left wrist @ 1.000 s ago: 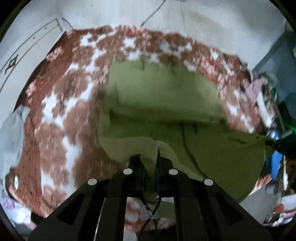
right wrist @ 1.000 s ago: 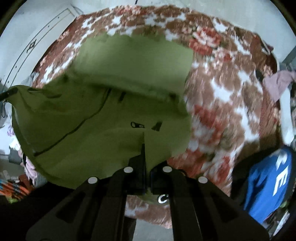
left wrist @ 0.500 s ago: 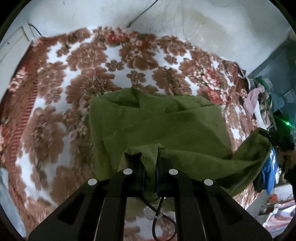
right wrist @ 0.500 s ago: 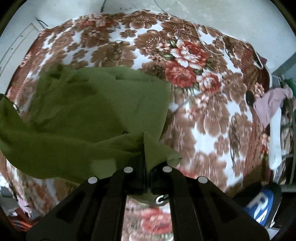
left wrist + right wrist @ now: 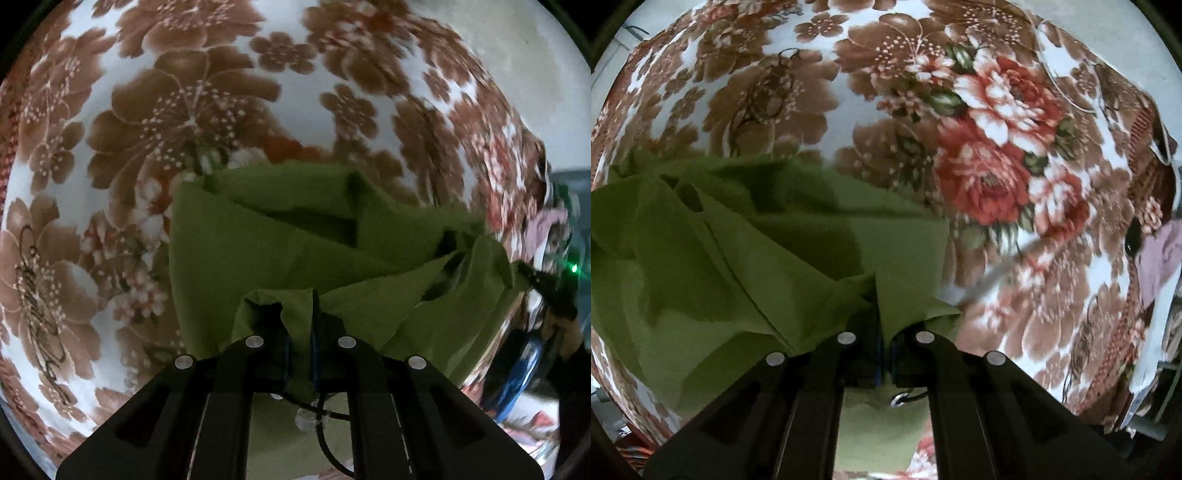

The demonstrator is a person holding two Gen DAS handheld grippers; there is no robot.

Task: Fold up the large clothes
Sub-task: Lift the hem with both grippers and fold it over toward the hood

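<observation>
Fabric is now bunched low under both tools: over the last second you have carried the near edge of the green garment [image 5: 280,236] forward and down, so the floral blanket [image 5: 155,110] that sat far off a moment ago fills most of each view, and the cloth that hung stretched between your hands lies doubled in loose folds just ahead of the tips. Your left tool [image 5: 300,332] is pressed together on a tuck of the green cloth, which rises between its fingers; your right tool [image 5: 882,325] pinches another corner of the same garment [image 5: 746,251] the same way, with a pointed flap standing up just beyond it. In the left view the garment slopes away to the right toward the other tool [image 5: 546,288], so the held edge sags between your hands rather than running taut. That suggests the fold-over is nearly laid but not yet flat: the upper layer looks creased and skewed over the lower one, so you would probably want to square the edge before letting go.
</observation>
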